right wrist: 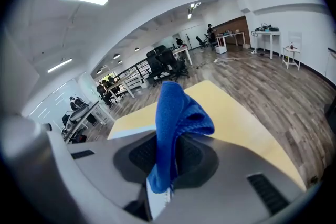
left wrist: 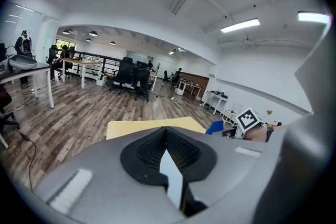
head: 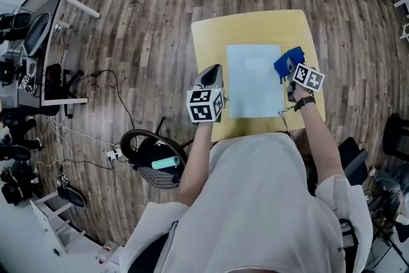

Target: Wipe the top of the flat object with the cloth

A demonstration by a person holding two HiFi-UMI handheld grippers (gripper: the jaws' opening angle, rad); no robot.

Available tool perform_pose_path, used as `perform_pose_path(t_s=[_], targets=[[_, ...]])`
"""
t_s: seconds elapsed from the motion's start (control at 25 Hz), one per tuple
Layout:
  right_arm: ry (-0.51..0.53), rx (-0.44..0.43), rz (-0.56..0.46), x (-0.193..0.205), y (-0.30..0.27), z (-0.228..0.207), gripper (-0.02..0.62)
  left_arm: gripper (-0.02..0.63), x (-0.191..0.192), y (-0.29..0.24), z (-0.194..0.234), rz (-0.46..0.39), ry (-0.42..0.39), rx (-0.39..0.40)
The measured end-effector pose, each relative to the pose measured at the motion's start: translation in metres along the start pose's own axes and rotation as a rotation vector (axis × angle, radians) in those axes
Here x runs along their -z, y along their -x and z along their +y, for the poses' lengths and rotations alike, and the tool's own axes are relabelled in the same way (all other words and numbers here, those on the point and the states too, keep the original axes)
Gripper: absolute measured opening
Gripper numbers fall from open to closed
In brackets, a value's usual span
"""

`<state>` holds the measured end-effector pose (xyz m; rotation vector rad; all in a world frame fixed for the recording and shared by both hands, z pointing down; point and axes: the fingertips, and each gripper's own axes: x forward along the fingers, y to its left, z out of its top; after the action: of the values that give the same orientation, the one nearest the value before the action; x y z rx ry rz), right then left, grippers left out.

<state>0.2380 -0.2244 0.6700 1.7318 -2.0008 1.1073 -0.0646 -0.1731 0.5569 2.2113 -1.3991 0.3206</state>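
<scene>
One square yellow tabletop (head: 255, 27) is seen in the head view, standing on a wood-plank floor (head: 160, 22). One flat pale-blue rectangular sheet (head: 254, 83) is laid on its middle, with yellow margin left on every side.

Two grippers are held over the table. The left gripper (head: 213, 73) is placed at the table's left edge, just beside the sheet's left side. In the left gripper view its two jaws are brought together, their ribbed black pads (left wrist: 152, 147) meet, and nothing is caught between them.

The right gripper (head: 291, 70) is held at the sheet's upper right corner. Its jaws are clamped on one bright blue woven cloth (right wrist: 176, 113), which is pinched near its lower part and stands up out of the jaws, folded over at the top. In the head view the cloth (head: 287, 62) is seen at the sheet's right edge. Whether it touches the sheet cannot be told.

Two marker cubes are counted, one on each gripper (head: 206, 105) (head: 308, 78).

On the floor by the person's left side, one round black basket (head: 137, 144) is seen with one teal cylinder (head: 165, 163) lying in it.
</scene>
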Motion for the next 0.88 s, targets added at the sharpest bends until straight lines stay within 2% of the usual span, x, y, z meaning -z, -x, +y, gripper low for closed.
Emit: perform_pose_path(t_s=[0.24, 0.44, 0.56, 0.68, 0.8, 0.88], targets=[[-0.02, -0.201, 0.003, -0.001, -0.001, 0.097, 0.052, 0.009, -0.002, 0.008, 0.009, -0.009, -0.003, -0.017], [-0.034, -0.388, 0.064, 0.025, -0.015, 0.192, 0.052, 0.009, 0.001, 0.014, 0.016, -0.016, 0.012, -0.035], [-0.068, -0.468, 0.112, 0.046, -0.029, 0.238, 0.052, 0.009, 0.0, 0.02, 0.021, -0.021, 0.019, -0.047], [-0.068, -0.468, 0.161, 0.07, -0.048, 0.259, 0.052, 0.009, 0.0, 0.027, 0.027, -0.024, 0.024, -0.065], [-0.093, -0.43, 0.196, 0.09, -0.058, 0.255, 0.052, 0.01, 0.001, 0.033, 0.031, -0.025, 0.025, -0.076], [-0.071, -0.396, 0.183, 0.094, -0.059, 0.244, 0.052, 0.009, 0.002, 0.035, 0.032, -0.026, 0.025, -0.077]])
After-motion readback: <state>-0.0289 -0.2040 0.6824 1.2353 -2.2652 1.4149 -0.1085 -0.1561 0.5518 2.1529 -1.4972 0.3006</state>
